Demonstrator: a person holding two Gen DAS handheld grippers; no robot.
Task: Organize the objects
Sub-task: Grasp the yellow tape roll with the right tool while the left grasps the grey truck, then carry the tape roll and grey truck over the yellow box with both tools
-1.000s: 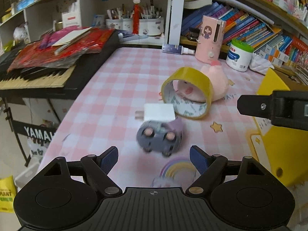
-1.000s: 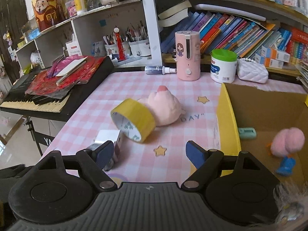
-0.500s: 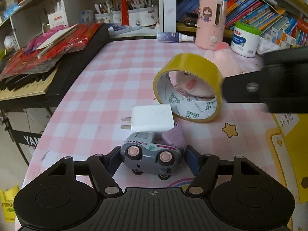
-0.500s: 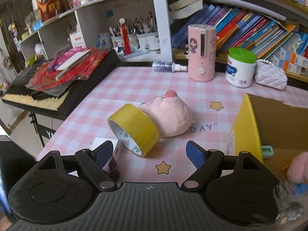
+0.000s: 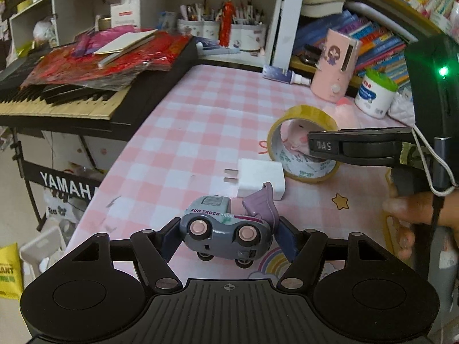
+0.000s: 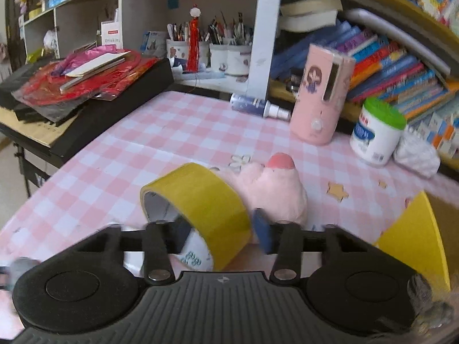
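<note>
Item: toy truck (image 5: 225, 233), broadside between the left gripper (image 5: 228, 238) fingers, clamped above the tabletop (image 5: 183, 143); yellow tape roll (image 6: 200, 206), on edge, axis crosswise, straddled by the right gripper (image 6: 221, 236), whose fingers have just narrowed around its wall.

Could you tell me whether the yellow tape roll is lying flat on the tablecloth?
No, the yellow tape roll stands on its edge, its open core facing sideways, beside the pink plush toy.
</note>
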